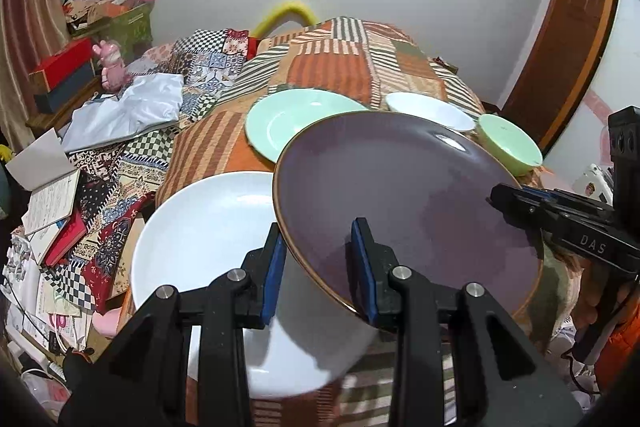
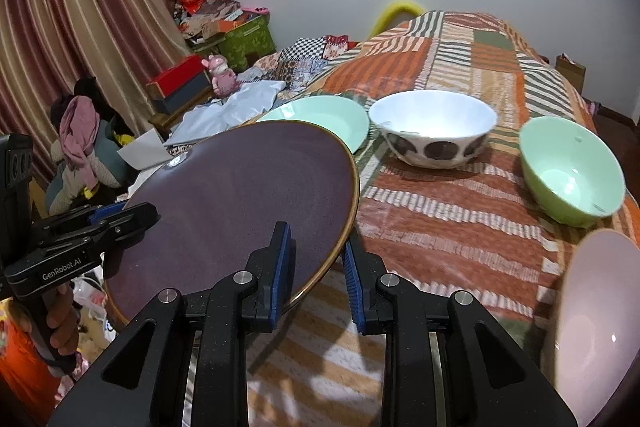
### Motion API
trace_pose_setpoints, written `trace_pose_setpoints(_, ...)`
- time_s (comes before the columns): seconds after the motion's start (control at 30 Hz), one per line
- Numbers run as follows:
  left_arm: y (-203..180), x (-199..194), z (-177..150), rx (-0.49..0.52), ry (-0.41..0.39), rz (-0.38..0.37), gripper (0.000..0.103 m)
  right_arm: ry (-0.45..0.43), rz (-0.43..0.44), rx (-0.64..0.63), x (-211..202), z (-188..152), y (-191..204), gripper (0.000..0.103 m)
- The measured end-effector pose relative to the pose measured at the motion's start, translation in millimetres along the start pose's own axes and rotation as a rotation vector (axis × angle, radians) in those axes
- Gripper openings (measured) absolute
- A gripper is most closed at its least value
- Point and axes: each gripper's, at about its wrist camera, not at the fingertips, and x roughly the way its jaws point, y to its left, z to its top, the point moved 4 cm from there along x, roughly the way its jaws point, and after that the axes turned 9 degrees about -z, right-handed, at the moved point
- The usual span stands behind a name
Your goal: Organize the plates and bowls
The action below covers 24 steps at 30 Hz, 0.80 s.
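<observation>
A purple plate (image 1: 400,195) with a brown rim is held tilted in the air between both grippers; it also shows in the right wrist view (image 2: 240,203). My left gripper (image 1: 320,263) straddles its near rim, one blue pad on each side. My right gripper (image 2: 316,267) straddles the opposite rim the same way and shows at the right of the left wrist view (image 1: 520,203). A large white plate (image 1: 208,247) lies on the bed below the purple plate. A mint plate (image 1: 288,123), a white spotted bowl (image 2: 432,131), a green bowl (image 2: 572,171) and a pink bowl (image 2: 596,323) sit on the striped bedspread.
The bedspread (image 2: 440,219) covers the bed. To the left lie books and papers (image 1: 48,203), a white cloth (image 1: 128,111), a pink figurine (image 1: 110,67) and boxes (image 1: 64,75). Curtains (image 2: 80,27) hang at the far left. A door (image 1: 568,39) stands at the right.
</observation>
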Motion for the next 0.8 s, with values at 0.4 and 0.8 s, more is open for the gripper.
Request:
trace_pose_setpoints(0.4,-41,-2,-10,0.034,0.007,-0.047,0.033,-0.022,-0.035,0.046,-27,-19,-25,0.023)
trace_pose_setpoints(0.8,-69,9,-25,0.071,0.046,-0.087,0.033,-0.008,-0.067,0.119,-39,-44,-48,0.023)
